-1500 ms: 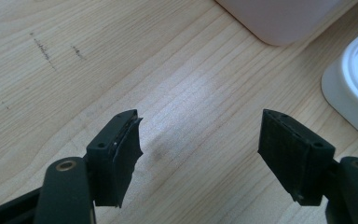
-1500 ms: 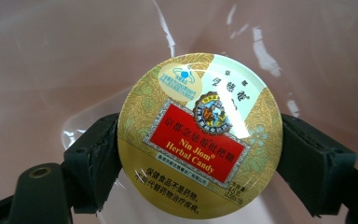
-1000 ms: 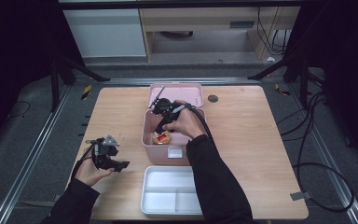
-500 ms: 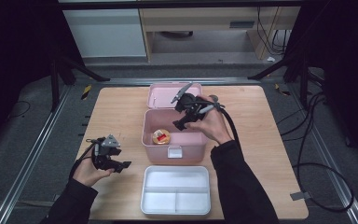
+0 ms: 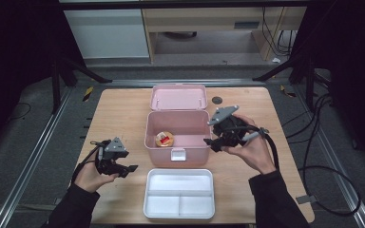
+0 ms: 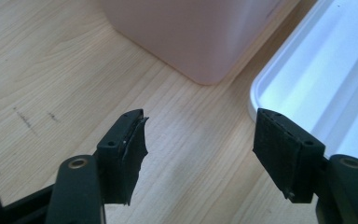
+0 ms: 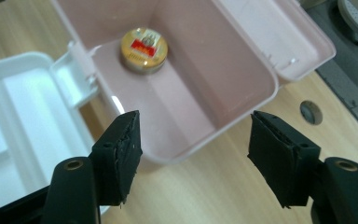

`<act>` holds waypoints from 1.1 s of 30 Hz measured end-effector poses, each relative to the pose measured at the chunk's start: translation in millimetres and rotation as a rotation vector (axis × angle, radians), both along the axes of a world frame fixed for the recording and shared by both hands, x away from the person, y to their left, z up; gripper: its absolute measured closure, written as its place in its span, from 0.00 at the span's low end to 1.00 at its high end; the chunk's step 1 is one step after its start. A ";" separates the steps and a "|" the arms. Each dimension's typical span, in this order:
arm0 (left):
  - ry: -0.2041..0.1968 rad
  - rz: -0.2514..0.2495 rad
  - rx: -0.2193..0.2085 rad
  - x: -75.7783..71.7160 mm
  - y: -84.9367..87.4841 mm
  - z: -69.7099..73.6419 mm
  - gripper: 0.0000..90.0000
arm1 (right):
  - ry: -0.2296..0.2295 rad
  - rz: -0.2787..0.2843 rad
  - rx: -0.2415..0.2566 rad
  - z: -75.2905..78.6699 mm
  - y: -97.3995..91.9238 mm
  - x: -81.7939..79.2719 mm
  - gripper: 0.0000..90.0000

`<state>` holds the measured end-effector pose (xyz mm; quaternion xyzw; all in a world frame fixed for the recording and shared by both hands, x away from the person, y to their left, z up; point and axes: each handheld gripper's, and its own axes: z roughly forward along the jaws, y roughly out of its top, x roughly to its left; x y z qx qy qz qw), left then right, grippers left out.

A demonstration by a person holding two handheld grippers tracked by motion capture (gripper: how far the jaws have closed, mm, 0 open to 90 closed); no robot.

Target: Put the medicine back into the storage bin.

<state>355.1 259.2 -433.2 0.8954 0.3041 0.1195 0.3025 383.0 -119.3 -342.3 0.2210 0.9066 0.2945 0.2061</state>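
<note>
A pink box [image 5: 158, 153] stands open at the table's middle, its lid [image 5: 178, 98] laid back behind it. A round gold tin with a red label [image 5: 163, 138] lies on the box floor at the left, also seen in the right gripper view [image 7: 144, 49]. My right gripper [image 5: 212, 142] hovers just off the box's right side; its jaws [image 7: 193, 144] are open, have just been closing a little, and hold nothing. My left gripper [image 5: 129, 168] hangs left of the white tray [image 5: 180, 180]; its jaws [image 6: 198, 140] are also open, have just narrowed slightly, and are empty.
The white tray, divided into compartments, lies in front of the box near the table's front edge. A small dark disc [image 5: 217, 100] sits on the table at the back right of the lid. Cables [image 5: 323, 171] trail off the table's right side.
My right gripper has swung from over the box's inside to beyond its right wall, and is held a little higher. The left hand has barely shifted. The tin stays in the box.
</note>
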 end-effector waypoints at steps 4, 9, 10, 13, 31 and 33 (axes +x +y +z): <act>0.008 -0.059 0.008 -5.4 -11.1 0.5 0.42 | 0.019 0.019 -0.008 -18.0 -10.1 -15.5 0.40; 0.033 -0.132 0.022 -10.2 -21.2 -1.1 0.47 | 0.047 0.050 -0.011 -42.5 -17.3 -31.3 0.43; 0.033 -0.145 0.026 -11.1 -23.6 -1.5 0.48 | 0.060 0.056 -0.018 -47.0 -17.6 -32.8 0.43; 0.040 -0.172 0.038 -13.4 -28.3 -2.1 0.49 | 0.070 0.072 -0.055 -54.5 -16.4 -36.2 0.44; 0.108 -0.373 0.133 -35.6 -73.0 -16.9 0.70 | 0.228 0.248 -0.175 -102.4 17.7 -64.1 0.63; 0.115 -0.392 0.157 -36.9 -77.7 -19.9 0.71 | 0.246 0.272 -0.207 -107.8 23.1 -65.5 0.69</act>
